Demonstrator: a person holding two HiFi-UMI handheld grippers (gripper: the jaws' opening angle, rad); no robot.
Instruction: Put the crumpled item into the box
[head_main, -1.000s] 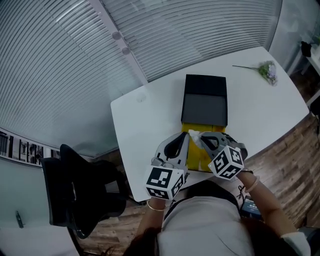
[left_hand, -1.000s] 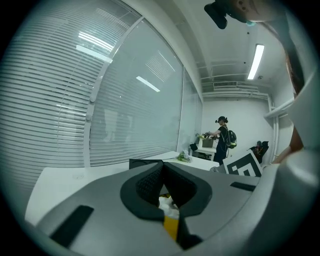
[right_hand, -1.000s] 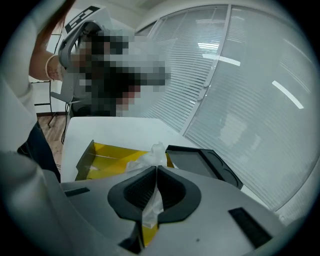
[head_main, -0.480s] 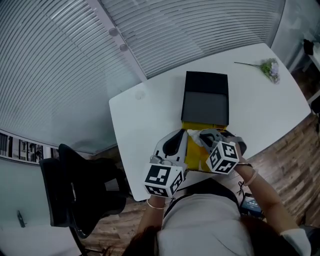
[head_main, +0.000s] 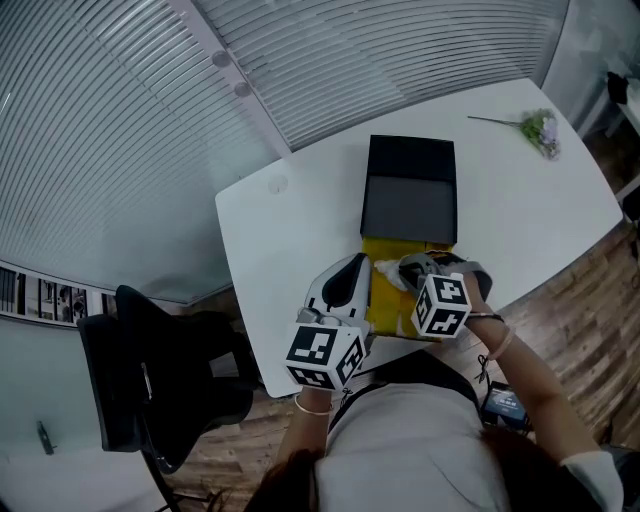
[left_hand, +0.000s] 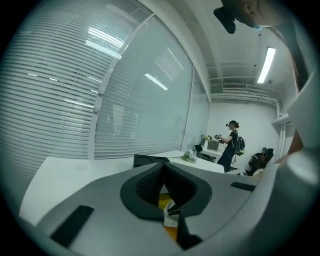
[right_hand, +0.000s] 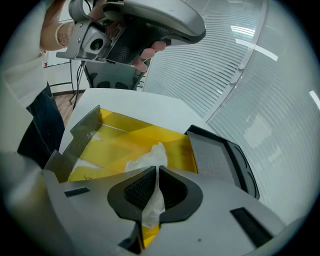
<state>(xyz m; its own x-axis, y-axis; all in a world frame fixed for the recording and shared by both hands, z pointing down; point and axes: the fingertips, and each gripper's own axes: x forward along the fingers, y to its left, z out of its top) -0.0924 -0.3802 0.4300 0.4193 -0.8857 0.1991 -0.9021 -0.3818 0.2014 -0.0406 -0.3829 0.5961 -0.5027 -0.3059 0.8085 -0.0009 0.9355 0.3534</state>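
A crumpled white paper (head_main: 386, 271) (right_hand: 148, 159) hangs over the open box with the yellow lining (head_main: 394, 300) (right_hand: 120, 142) at the table's near edge. My right gripper (head_main: 404, 268) (right_hand: 156, 170) is shut on the paper, and a strip of it runs down between the jaws. My left gripper (head_main: 357, 264) (left_hand: 162, 167) is beside the box's left side, shut, with nothing seen between its tips. The box's black lid (head_main: 410, 195) (right_hand: 216, 157) lies flat just beyond the yellow part.
A small bunch of flowers (head_main: 538, 131) lies at the far right corner of the white table (head_main: 300, 215). A black chair (head_main: 150, 380) stands on the floor at the left. Blinds cover the glass wall behind the table.
My right gripper has edged a little toward the box with the paper still in it. The left gripper has hardly moved.
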